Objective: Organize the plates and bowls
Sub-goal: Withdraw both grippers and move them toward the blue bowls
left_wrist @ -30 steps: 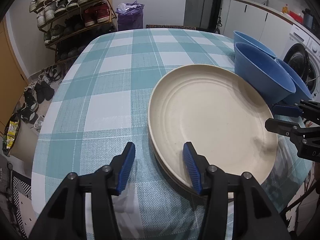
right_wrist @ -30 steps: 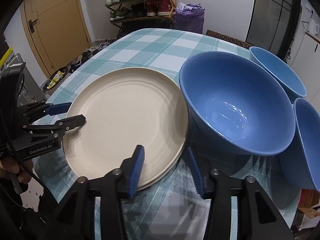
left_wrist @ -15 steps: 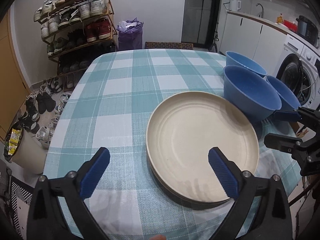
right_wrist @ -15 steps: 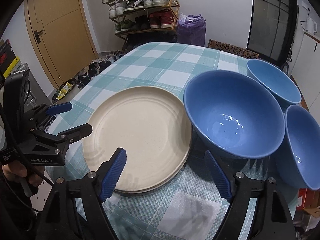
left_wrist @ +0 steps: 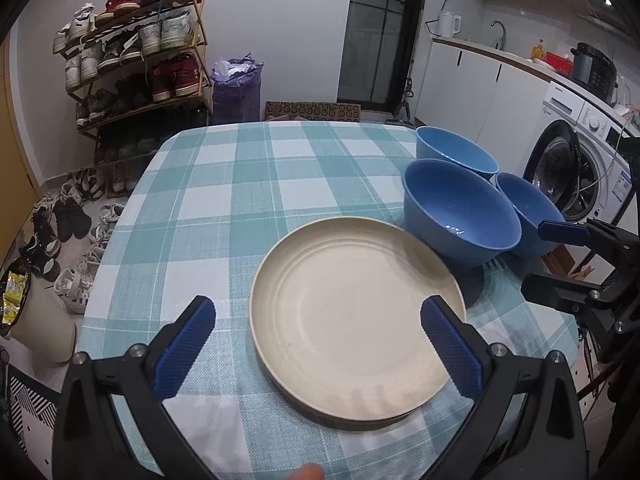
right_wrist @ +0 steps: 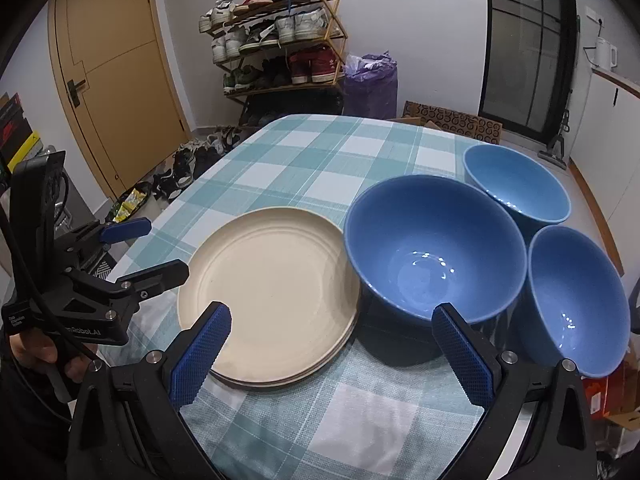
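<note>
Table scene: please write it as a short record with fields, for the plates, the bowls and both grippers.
surface: table with teal-and-white checked cloth
plates: round cream plates, stacked, lower rims showing under the top one
bowls: three blue round bowls, large, far, near the table edge; all upright, empty
left gripper: open, above the plates, holding nothing
right gripper: jaws opening, nothing between them

The left gripper (left_wrist: pixel 318 334) is tilting downward with its jaws opening, its blue pads (left_wrist: pixel 185 346) standing far apart and nothing pressing between them. The right gripper (right_wrist: pixel 334 354) is angling down likewise, jaws opening wide, pads (right_wrist: pixel 464 354) touching nothing. A hand (right_wrist: pixel 38 350) is gripping the left gripper's handle, off to the right gripper's left side.
</note>
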`<state>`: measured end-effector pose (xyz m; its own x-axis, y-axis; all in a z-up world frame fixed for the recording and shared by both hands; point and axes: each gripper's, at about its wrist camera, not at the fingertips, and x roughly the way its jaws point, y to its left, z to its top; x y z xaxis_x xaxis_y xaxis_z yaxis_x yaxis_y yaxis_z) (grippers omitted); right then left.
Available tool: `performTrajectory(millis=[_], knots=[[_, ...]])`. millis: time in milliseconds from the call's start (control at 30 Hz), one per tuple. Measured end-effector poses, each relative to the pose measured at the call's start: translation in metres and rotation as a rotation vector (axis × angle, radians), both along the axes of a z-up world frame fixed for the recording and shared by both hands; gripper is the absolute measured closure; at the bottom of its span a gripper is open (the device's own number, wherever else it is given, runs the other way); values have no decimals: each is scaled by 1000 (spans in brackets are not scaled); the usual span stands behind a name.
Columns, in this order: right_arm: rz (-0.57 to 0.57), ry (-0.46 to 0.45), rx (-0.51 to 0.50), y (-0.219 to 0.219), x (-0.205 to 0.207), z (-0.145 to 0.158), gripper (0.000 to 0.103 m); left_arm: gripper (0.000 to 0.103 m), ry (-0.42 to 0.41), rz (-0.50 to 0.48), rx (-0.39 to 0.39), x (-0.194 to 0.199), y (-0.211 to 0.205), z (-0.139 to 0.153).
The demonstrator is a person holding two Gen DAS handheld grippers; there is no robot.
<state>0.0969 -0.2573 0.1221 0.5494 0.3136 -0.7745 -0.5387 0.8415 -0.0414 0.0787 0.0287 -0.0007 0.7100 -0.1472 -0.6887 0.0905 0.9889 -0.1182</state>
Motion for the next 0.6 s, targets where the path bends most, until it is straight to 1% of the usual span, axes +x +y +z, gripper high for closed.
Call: performTrajectory(millis=[267,600], knots=[[-34,-48,32,-20,-4,30,1,0,-30,-22,9,5,-14,17],[-95,-101,66,-58,-7,67,1,0,-68,-69,22,20,-38,40]])
